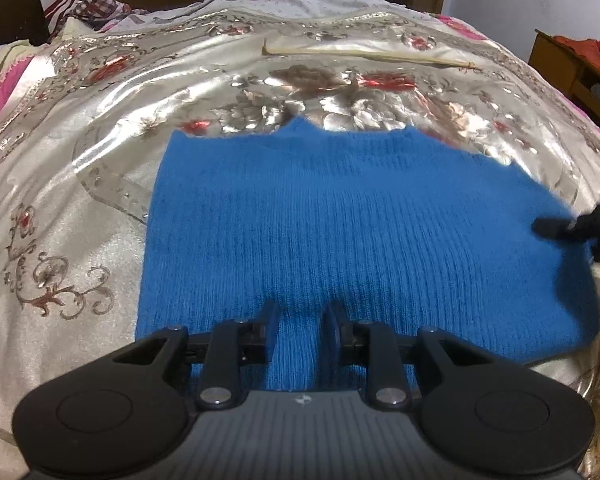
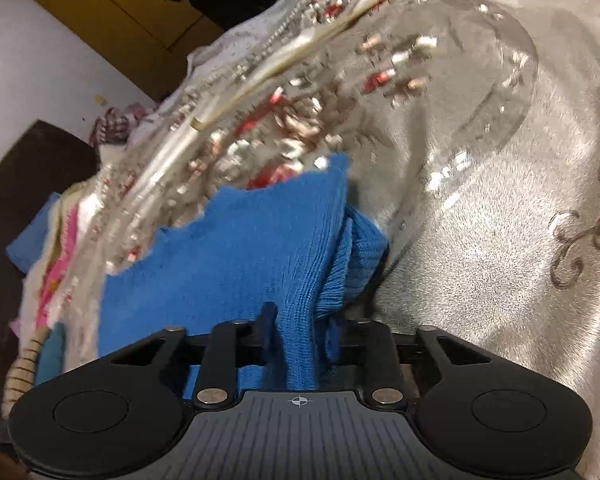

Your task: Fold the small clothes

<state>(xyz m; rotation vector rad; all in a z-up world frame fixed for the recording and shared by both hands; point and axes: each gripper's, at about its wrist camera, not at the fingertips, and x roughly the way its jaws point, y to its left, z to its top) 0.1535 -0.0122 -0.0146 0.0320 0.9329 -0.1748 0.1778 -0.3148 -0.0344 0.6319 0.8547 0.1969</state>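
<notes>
A blue knit sweater [image 1: 340, 232] lies spread on a shiny floral bedspread [image 1: 100, 184]. My left gripper [image 1: 302, 312] sits over the sweater's near edge with its jaws a small gap apart, blue knit between them. My right gripper shows in the left wrist view [image 1: 560, 228] as a dark shape at the sweater's right edge. In the right wrist view my right gripper [image 2: 300, 316] is shut on a bunched fold of the sweater [image 2: 240, 248], lifted off the bedspread [image 2: 480, 240]. The right wrist view is blurred by motion.
Piled bedding and clothes [image 1: 84, 4] lie at the far left of the bed. A wooden bedside cabinet [image 1: 572, 64] stands to the right. A dark headboard [image 2: 28, 176] and more clothes [image 2: 56, 272] sit at the left in the right wrist view.
</notes>
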